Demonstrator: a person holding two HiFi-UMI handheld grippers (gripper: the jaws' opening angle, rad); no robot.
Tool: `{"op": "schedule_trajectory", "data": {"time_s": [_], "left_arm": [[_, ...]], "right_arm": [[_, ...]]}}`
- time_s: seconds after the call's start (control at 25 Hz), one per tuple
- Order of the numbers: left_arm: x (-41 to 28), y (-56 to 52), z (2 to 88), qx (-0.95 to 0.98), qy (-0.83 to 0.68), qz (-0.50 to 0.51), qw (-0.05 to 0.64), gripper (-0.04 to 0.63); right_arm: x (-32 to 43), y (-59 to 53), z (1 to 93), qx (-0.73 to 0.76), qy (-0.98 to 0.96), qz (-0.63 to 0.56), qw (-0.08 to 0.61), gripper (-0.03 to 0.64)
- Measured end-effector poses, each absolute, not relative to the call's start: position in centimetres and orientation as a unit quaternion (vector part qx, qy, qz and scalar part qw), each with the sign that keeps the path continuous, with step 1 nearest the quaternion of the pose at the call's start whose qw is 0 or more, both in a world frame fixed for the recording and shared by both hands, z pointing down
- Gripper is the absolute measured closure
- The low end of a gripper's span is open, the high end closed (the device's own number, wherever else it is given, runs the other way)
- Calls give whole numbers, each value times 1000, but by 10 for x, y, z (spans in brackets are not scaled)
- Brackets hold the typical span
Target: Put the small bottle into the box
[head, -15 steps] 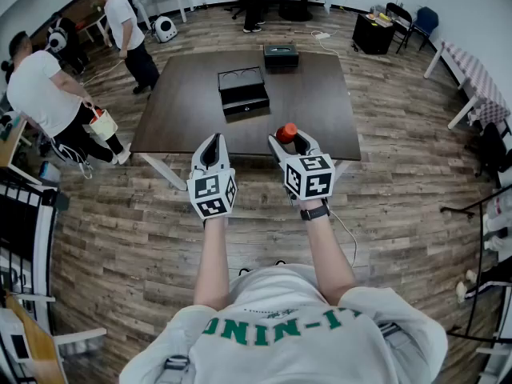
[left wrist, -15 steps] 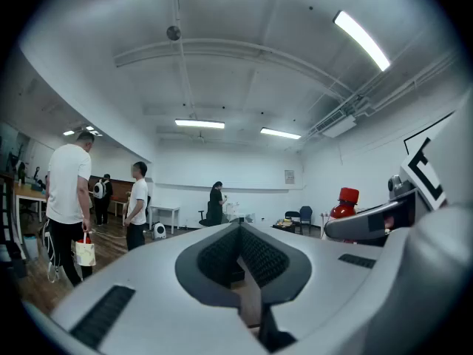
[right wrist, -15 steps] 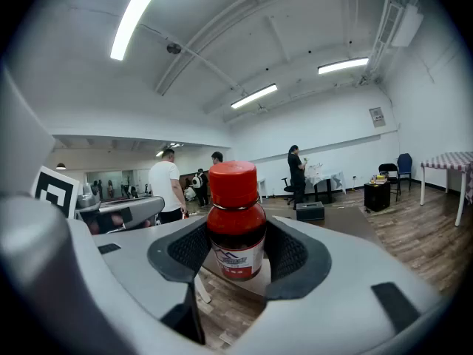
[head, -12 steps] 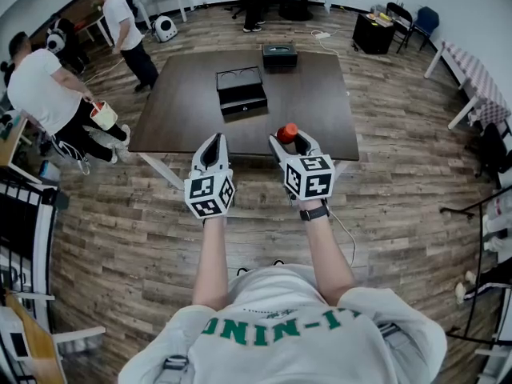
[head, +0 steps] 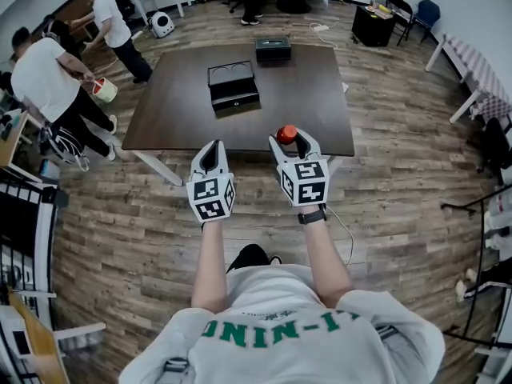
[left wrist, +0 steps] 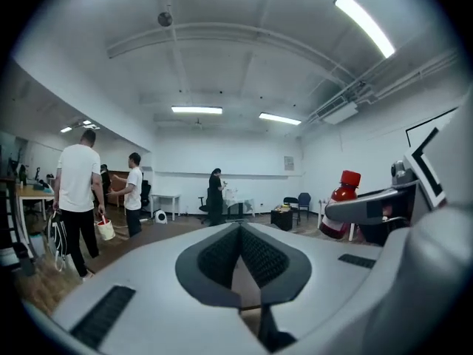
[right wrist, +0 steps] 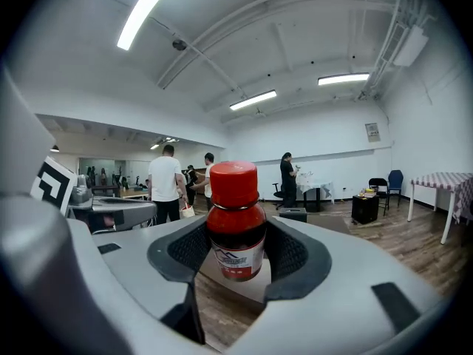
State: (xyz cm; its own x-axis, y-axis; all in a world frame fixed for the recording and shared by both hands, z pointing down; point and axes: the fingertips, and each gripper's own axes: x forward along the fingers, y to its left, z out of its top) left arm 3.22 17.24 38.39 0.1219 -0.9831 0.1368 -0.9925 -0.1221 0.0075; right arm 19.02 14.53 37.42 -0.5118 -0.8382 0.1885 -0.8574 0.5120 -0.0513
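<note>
The small bottle (head: 286,134), dark red with a red cap (right wrist: 233,178), stands upright between the pads of my right gripper (head: 290,142), which is shut on it just above the near edge of the dark table (head: 312,94). The left gripper view shows the bottle (left wrist: 340,205) at its right. My left gripper (head: 212,152) is shut and empty beside it, over the floor in front of the table; its pads meet in the left gripper view (left wrist: 240,231). The open black box (head: 232,86) sits on the far middle of the table.
A second, closed black box (head: 273,49) rests at the table's far edge. Two people stand left of the table, one with a small white bucket (head: 104,89). More people, a black cabinet (head: 374,24) and chairs are at the back. A checked-cloth table (head: 480,86) is right.
The table and boxes have shifted a little up and left in the head view. A dark shoe now shows below. The people at the left have moved on. Both grippers stay as before.
</note>
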Motion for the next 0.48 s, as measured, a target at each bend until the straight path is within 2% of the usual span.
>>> {"op": "schedule_trajectory", "data": {"time_s": [0.48], "left_arm": [[26,119,395,749,-660,32,46,581]], "right_arm": [[182,88,401,476,-868,134,49,388]]}}
